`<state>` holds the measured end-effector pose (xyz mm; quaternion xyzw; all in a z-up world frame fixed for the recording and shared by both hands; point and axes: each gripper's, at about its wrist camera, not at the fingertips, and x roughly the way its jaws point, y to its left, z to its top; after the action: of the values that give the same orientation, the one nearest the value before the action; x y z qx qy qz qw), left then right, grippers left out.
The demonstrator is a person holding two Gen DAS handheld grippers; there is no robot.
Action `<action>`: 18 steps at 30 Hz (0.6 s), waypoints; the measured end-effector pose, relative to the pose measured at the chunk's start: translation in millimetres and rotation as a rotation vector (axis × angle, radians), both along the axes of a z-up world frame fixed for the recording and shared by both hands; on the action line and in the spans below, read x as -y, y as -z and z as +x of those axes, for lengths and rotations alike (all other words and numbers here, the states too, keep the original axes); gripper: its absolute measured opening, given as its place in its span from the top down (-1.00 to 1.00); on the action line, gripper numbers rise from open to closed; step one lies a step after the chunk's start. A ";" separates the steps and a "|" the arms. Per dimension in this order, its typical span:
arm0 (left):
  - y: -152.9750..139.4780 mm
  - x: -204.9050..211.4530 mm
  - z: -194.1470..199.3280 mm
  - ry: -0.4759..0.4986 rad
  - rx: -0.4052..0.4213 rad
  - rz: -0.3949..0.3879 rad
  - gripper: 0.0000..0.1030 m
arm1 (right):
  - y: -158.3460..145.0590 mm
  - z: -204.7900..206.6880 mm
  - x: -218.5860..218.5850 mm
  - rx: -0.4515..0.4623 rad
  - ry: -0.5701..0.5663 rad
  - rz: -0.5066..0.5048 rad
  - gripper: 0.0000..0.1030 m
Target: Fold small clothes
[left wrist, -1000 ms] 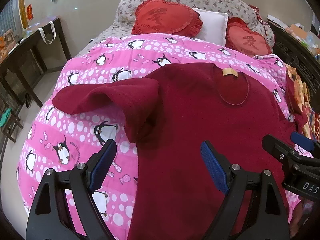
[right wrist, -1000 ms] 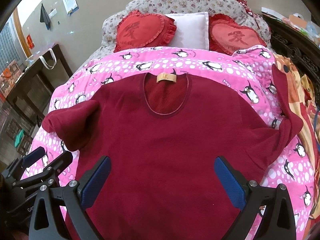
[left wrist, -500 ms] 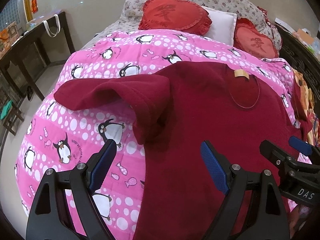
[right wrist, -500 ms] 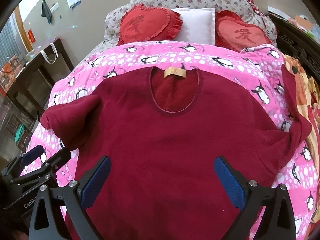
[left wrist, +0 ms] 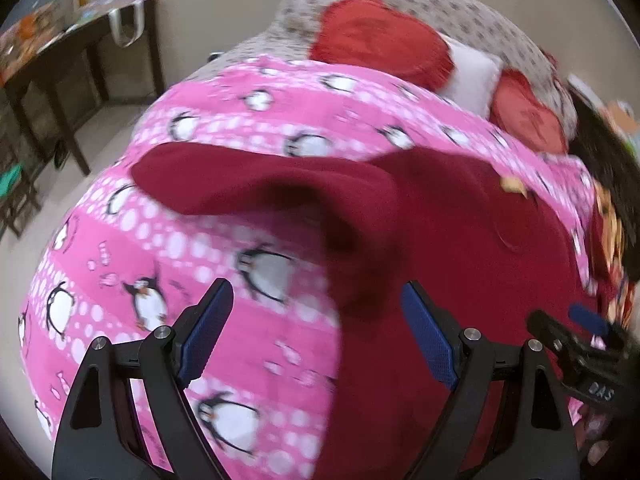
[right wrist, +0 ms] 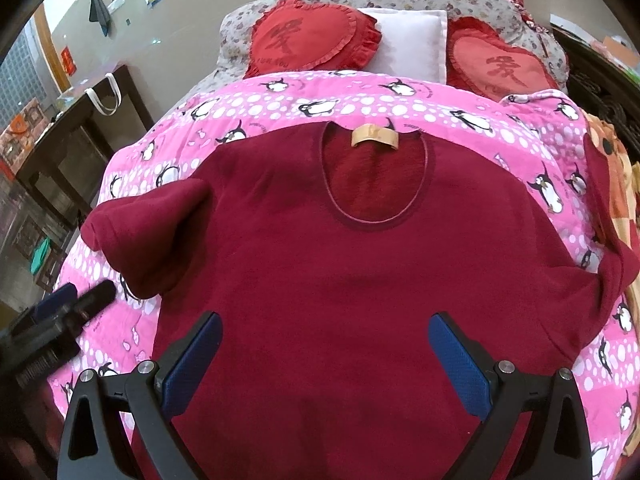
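Observation:
A dark red top (right wrist: pixel 360 272) lies flat on the pink penguin quilt (right wrist: pixel 280 104), neck hole and tan label (right wrist: pixel 374 137) facing the pillows. Its left sleeve (left wrist: pixel 248 188) sticks out sideways with a rumpled fold near the armpit. Its right sleeve (right wrist: pixel 608 248) runs up the quilt's right edge. My left gripper (left wrist: pixel 316 324) hovers open above the shirt's left side, below the sleeve. My right gripper (right wrist: pixel 326 354) hangs open over the shirt's lower middle. Each gripper shows at the other view's edge: the left gripper (right wrist: pixel 76 300), the right gripper (left wrist: pixel 580 332). Nothing is held.
Two red heart cushions (right wrist: pixel 308 36) and a white pillow (right wrist: pixel 412 44) sit at the bed's head. A dark wooden table (right wrist: pixel 68 132) with a white bag stands left of the bed. Dark carved furniture (right wrist: pixel 600 88) lines the right side, with an orange patterned cloth (right wrist: pixel 620 184).
My left gripper has swung left and toward the left sleeve, blurring its view. My right gripper has drifted slightly forward over the shirt. Both stay open.

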<state>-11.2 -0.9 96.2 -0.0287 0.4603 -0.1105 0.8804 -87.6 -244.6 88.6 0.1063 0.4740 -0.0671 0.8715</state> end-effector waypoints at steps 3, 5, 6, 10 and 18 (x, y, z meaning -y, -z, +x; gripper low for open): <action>4.9 -36.6 20.7 -0.096 -0.024 -0.058 -0.67 | 0.9 1.7 -0.7 -0.003 -0.012 0.014 -0.98; 12.0 -64.5 39.5 -0.179 -0.048 -0.110 -0.67 | 1.6 3.4 -1.3 -0.006 -0.013 0.022 -0.98; 15.2 -75.6 47.4 -0.212 -0.054 -0.133 -0.67 | 2.1 4.1 -1.9 -0.007 -0.013 0.024 -0.98; 33.2 -112.3 87.1 -0.328 -0.071 -0.177 -0.57 | 7.2 8.0 -4.2 -0.026 -0.024 0.024 -0.98; 52.0 -130.2 135.7 -0.381 -0.074 -0.196 -0.52 | 21.4 16.9 -1.9 -0.065 -0.029 0.034 -0.98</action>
<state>124.6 129.3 44.1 -0.2045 0.4657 0.0148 0.8609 -70.7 -242.7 67.1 0.1120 0.5046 -0.0501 0.8546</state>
